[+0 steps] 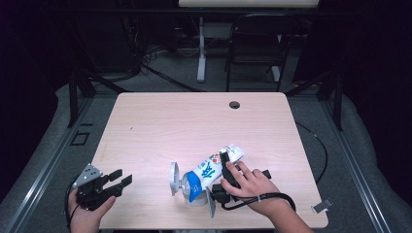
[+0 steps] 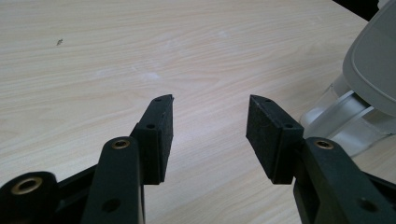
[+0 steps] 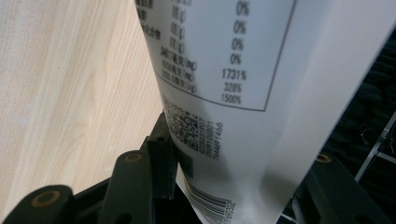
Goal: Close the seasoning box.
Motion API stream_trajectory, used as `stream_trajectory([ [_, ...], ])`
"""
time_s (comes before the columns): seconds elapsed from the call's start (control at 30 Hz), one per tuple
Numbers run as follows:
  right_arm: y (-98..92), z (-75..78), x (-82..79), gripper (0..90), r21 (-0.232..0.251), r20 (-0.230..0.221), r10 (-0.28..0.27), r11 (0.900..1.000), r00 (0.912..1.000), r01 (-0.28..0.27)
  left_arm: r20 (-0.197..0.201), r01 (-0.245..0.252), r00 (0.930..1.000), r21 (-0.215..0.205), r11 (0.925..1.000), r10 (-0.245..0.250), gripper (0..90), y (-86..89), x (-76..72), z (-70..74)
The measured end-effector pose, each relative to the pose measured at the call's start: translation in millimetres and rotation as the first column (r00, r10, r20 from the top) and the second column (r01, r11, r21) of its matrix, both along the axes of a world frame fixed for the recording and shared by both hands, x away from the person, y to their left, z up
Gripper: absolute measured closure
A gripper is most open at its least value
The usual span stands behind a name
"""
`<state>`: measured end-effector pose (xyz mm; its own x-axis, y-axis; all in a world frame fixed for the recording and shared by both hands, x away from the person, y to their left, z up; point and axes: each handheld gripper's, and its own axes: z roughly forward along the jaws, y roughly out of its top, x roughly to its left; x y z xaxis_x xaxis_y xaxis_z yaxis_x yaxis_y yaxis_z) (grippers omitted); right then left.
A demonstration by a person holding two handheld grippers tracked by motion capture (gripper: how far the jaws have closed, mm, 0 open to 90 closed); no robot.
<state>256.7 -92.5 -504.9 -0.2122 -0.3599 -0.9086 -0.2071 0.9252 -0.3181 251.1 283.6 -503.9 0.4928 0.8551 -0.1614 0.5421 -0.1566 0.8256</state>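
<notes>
Currently our right claw (image 1: 224, 162) grips the white-and-blue printed snack pouch (image 1: 210, 171), tilted into the clear plastic cup (image 1: 193, 194) on the pale wooden tabletop (image 1: 194, 121). Our left claw (image 1: 116, 182) rests open. Uneven pressure could tip the cup or crush the pouch.

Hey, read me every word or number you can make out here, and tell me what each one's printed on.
On the white and blue plastic pouch, back panel:
"0%", four times
"1731%"
"328%"
"1500%"
The small rows left of those, the digits beside the square code, and the barcode digits are too blurred to read.
The front's large blue character in the high view is unreadable.
</notes>
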Motion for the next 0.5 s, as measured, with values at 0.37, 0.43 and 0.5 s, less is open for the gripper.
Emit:
stream_trajectory([
  [0.37, 0.5, 0.1, 0.7, 56.0, -0.003, -0.001, 0.000, 1.000, 1.0000, 0.000, 0.000, -0.006, 1.0000, -0.003, 1.0000, 0.006, 51.6, 1.6, 0.6, -0.8],
  [0.43, 0.5, 0.1, 0.7, 56.1, -0.003, -0.001, 0.000, 1.000, 1.0000, 0.000, 0.001, -0.006, 1.0000, -0.003, 1.0000, 0.006, 51.6, 1.7, 0.5, -0.7],
  [0.5, 0.4, 0.1, 0.5, 56.2, -0.003, 0.000, 0.001, 1.000, 1.0000, -0.001, 0.000, -0.006, 1.0000, -0.003, 1.0000, 0.006, 51.6, 1.5, 0.5, -0.6],
])
